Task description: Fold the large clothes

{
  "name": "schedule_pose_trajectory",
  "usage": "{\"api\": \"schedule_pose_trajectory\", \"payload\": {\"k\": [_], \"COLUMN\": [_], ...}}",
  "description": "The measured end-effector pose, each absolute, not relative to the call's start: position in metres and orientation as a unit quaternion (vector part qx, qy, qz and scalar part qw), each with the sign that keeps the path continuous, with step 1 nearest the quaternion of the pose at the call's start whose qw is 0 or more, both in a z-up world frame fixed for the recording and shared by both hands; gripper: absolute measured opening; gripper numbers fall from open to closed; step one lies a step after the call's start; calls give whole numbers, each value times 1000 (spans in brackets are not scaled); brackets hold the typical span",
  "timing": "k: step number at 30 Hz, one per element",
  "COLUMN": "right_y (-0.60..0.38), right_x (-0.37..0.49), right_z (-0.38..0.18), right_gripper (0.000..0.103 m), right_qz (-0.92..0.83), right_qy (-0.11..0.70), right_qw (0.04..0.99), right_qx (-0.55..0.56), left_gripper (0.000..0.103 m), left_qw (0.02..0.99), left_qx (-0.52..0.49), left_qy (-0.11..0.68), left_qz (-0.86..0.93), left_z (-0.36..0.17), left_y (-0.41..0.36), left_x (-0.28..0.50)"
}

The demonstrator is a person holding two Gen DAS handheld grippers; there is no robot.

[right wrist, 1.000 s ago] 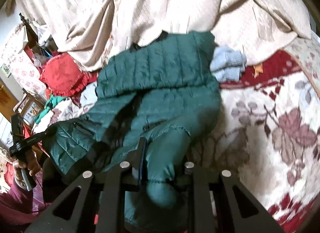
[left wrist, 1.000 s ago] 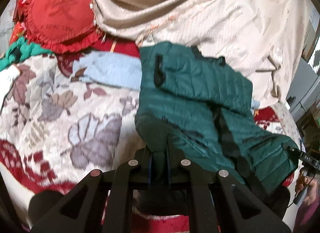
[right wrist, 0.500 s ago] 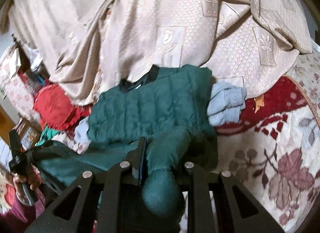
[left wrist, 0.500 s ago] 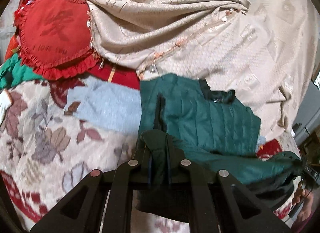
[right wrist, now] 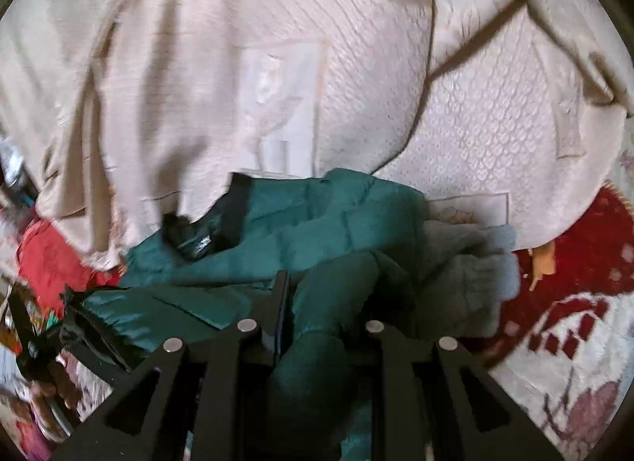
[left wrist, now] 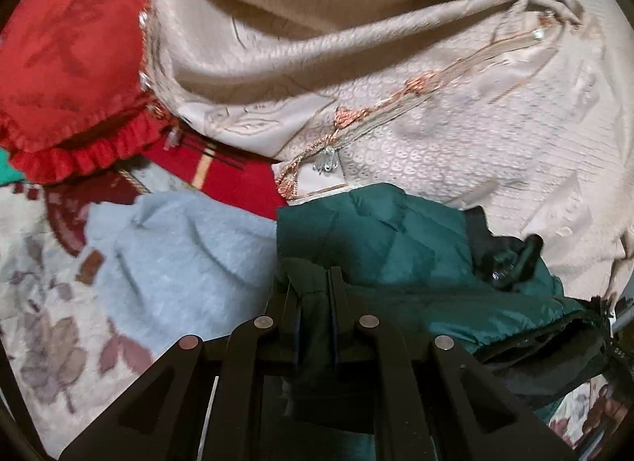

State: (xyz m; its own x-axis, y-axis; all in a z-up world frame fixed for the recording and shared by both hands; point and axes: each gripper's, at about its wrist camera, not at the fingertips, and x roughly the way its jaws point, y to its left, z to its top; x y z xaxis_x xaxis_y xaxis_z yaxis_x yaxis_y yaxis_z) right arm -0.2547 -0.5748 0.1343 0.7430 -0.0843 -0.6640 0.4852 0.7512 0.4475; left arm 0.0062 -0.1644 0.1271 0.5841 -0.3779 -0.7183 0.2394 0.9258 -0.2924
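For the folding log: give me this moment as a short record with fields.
garment: green quilted jacket, bunched on the floral bedspread
left gripper: shut on jacket fabric
right gripper: shut on a thick jacket roll
beside jacket: light blue cloth
behind: beige blanket, red ruffled cushion
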Motion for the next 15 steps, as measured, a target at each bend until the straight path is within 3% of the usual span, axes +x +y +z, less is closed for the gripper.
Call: {"api": "schedule_pose_trajectory", "payload": {"k": [3, 5, 8, 10, 15], "right_y": [-590, -600, -612, -613, -609], "right_x": [-235, -226, -219, -214, -210], "right_z": [118, 108, 93, 92, 92], "right_gripper": [20, 20, 20, 20, 23], "right_qz": [-171, -173, -174, -178, -186], "right_qy": [319, 320, 315, 318, 321], "right_qw": [866, 855, 838, 837, 838], "right_qx": [345, 368, 410, 408, 399], "left_gripper": [0, 7, 19, 34, 35], "left_qw": [871, 859, 858, 885, 918], "left_qx": [-108, -129, -136, -117, -95], "left_qy": [434, 441, 433, 395, 323], "left_qz": [-202, -226, -240, -216, -210], "left_z": [122, 127, 144, 161, 176], "left_y": [-163, -155, -143, -132, -118], "left_x": [25, 31, 20, -2, -52]}}
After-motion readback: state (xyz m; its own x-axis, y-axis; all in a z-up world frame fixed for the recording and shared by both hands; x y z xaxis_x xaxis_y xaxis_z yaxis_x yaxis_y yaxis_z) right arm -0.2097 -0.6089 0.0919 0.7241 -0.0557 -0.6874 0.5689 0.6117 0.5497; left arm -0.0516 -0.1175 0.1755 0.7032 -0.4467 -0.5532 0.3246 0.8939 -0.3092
